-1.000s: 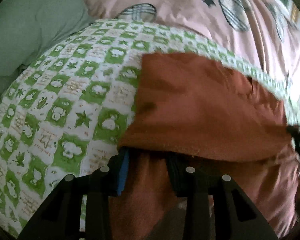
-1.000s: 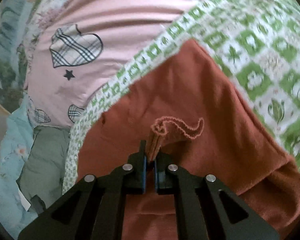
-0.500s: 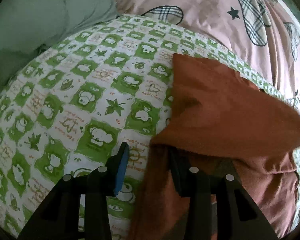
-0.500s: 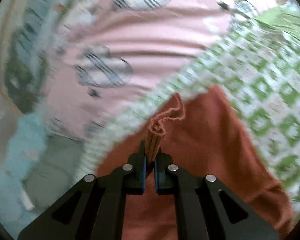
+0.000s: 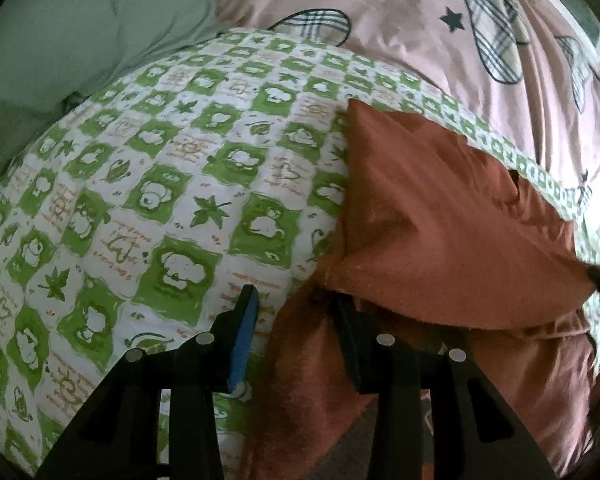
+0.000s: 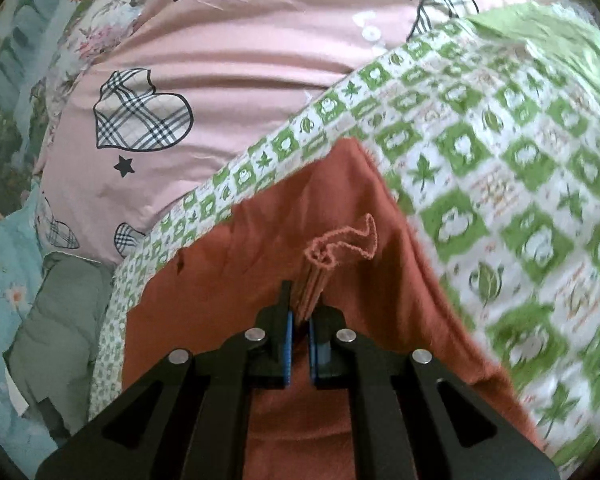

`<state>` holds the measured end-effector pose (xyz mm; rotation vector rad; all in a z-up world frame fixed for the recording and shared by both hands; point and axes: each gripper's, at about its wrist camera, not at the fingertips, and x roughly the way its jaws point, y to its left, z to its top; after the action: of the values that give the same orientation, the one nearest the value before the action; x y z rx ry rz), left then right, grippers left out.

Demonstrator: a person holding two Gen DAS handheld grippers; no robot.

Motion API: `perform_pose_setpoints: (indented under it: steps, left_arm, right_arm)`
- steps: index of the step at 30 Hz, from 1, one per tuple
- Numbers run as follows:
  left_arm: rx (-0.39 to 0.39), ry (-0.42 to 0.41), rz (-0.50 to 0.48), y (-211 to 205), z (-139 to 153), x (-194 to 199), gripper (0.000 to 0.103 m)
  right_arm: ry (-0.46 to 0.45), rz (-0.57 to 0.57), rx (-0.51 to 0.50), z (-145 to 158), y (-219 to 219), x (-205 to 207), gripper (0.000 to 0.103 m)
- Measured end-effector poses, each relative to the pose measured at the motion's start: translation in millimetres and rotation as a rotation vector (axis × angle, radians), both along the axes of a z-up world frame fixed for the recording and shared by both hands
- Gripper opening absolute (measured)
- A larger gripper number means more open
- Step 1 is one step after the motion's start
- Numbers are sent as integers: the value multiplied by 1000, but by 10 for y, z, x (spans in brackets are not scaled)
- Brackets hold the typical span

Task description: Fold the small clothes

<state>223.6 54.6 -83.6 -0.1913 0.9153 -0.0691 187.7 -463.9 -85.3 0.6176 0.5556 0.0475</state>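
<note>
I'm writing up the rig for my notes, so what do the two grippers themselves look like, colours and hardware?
Both match. The left gripper and right gripper are matte black plastic with two flat, tapering fingers, each with triangular cut-outs. Round silver screw heads dot the linkages, four showing per gripper. Blue pads line the inner faces of the fingers. No cables, labels, sleeves or hands appear in either view.

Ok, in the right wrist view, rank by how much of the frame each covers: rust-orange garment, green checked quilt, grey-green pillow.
1. green checked quilt
2. rust-orange garment, close behind and nearer the camera, so unsure
3. grey-green pillow, clearly smallest
</note>
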Motion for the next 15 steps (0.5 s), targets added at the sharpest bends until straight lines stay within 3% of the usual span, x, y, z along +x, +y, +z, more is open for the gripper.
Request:
perform_pose_setpoints:
  steps: [2, 3, 5, 8, 10, 12, 15]
  left_arm:
    - [19, -5, 21, 11, 4, -2, 39]
    - [9, 4, 28, 37, -5, 5, 39]
    - [-18, 29, 42, 109, -10, -1, 39]
    - [-75, 0, 11, 240, 166, -137, 37]
    - [-107, -35, -20, 286, 300, -171, 37]
    - [-160, -61, -81, 245, 440, -104, 37]
    - [-210, -84, -180, -10, 520, 87, 37]
  right_arm:
    - [47, 26, -34, -4, 40, 90, 8]
    - [129, 15, -59, -65, 33, 147, 11]
    - [164, -58, -50, -143, -52, 72, 12]
    - [106, -174, -55, -105, -167, -229, 12]
    - [51, -194, -57, -17, -172, -404, 13]
    - [14, -140, -53, 65, -88, -439, 13]
    - [42, 63, -16, 72, 184, -221, 13]
